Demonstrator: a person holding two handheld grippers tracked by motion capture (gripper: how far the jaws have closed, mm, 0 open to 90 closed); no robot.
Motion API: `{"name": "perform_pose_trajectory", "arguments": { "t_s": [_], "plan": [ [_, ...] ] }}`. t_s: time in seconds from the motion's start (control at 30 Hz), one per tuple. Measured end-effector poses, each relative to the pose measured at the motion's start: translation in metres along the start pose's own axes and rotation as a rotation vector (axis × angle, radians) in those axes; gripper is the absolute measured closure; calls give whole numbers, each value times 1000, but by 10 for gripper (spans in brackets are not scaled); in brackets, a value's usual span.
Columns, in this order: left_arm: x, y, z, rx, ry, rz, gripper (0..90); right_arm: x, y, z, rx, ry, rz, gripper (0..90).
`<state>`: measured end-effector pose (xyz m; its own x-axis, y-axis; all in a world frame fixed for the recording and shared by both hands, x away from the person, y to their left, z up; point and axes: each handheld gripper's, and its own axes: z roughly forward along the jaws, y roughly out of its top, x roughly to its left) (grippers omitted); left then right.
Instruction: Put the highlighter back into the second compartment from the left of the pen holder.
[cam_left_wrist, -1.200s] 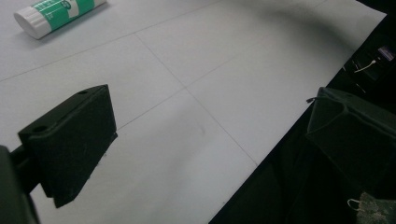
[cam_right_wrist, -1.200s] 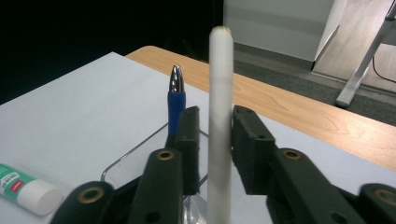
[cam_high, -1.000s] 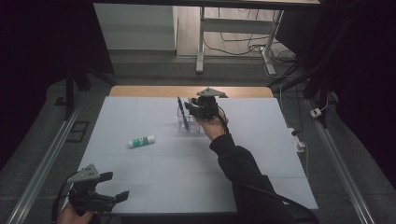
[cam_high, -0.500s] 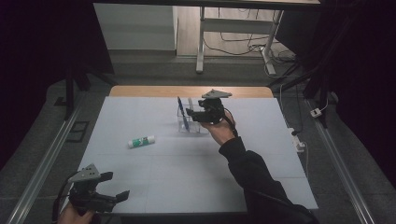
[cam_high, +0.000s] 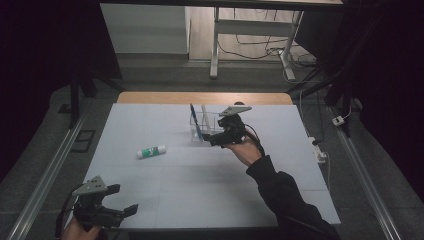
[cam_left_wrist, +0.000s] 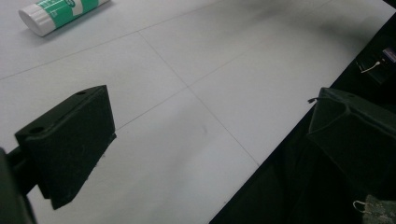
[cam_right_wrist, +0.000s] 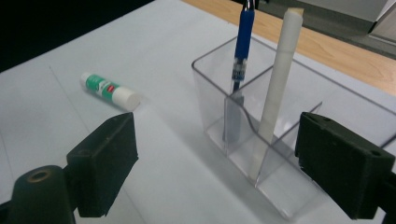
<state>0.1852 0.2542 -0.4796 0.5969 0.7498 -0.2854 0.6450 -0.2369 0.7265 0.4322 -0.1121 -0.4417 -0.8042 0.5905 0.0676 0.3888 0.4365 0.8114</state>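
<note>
We log the right gripper (cam_high: 214, 138), jaws just spread wide and empty, drawn back from the clear holder (cam_right_wrist: 261, 140) where blue pen (cam_right_wrist: 243, 42) and white stick (cam_right_wrist: 275, 93) now stand, leaving the glue stick (cam_high: 152, 151) loose on the table and the left gripper (cam_high: 122, 212) open, idle.

The white table (cam_high: 200, 170) is evenly and softly lit, while its surroundings sink into near black. Shadows are faint and diffuse. Both gripper views are slightly soft, with the near jaws blurred.
</note>
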Motion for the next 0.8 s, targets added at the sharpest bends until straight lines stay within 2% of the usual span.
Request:
{"name": "perform_pose_trajectory", "arguments": {
  "t_s": [0.17, 0.47, 0.8],
  "plan": [
    [1, 0, 0, 0, -4, -2, 0, 3, -8, -10, 29, 3, 4, 33],
    [-1, 0, 0, 5, 5, 7, 1, 12, -26, -32, 53, 15, -24, 3],
    [-2, 1, 1, 11, 16, 13, 4, 20, -45, -63, 59, 11, -25, 0]
  ]
}}
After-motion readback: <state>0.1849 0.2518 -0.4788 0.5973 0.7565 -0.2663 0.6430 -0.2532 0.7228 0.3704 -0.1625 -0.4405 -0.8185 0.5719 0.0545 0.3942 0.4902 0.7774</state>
